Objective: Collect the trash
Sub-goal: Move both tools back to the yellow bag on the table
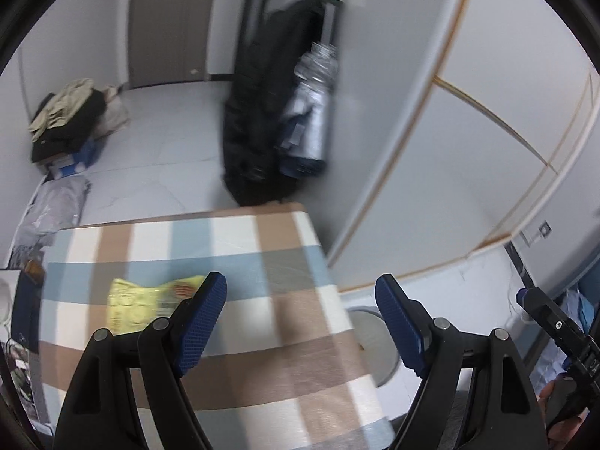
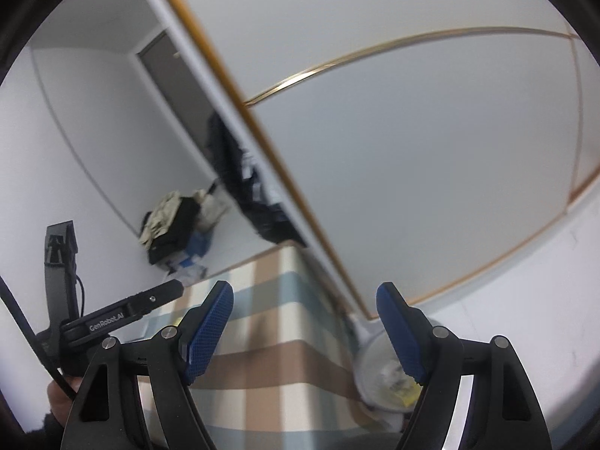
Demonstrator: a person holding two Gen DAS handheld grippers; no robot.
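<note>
On checked cloth (image 1: pixel 232 247), one yellow wrapper (image 1: pixel 146 303).

The left black two-finger gripper with blue textured pads (image 1: pixel 302 292) fills the lower part of its own view, jaws spread wide with nothing between them. The right black gripper with blue pads (image 2: pixel 304 298) is likewise spread wide and empty, low in its frame. The left gripper also shows at the lower left of the right view, angled up to the right.

White walls, grey door (image 1: pixel 168 22), pale tile floor (image 1: pixel 168 150), gold-trimmed white wardrobe (image 1: pixel 468 112), checked table (image 1: pixel 262 262), clothes pile (image 1: pixel 67 120).
</note>
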